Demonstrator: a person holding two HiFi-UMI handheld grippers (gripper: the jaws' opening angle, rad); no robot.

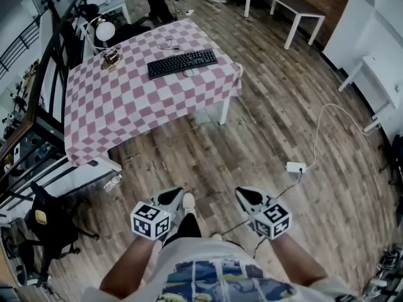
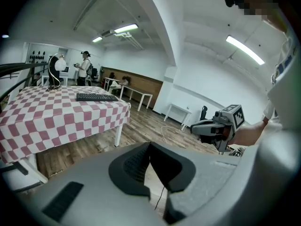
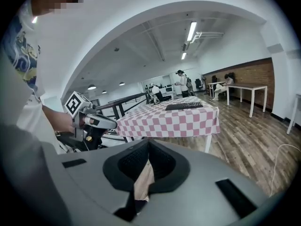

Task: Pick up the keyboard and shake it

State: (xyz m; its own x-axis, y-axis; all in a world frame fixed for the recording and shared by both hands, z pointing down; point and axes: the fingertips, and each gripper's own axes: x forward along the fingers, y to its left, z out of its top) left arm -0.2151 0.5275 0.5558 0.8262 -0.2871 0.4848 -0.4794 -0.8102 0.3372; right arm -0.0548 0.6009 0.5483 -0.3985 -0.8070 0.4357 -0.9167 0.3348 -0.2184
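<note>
Far from the keyboard [image 1: 182,63], left tool [image 1: 175,196] and right tool [image 1: 244,196] hang closed.

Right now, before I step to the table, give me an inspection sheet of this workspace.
Surface: table under a pink-and-white checked cloth, some way ahead.
Job's things: black keyboard flat on the cloth, untouched.
Clutter: white desk lamp and a small object near the cloth's far corner.
Grippers: left gripper and right gripper both shut, empty, away from the table.
Cables: white cable and its plug block on the floor.
Surroundings: wood floor, white bench, black bag.
</note>
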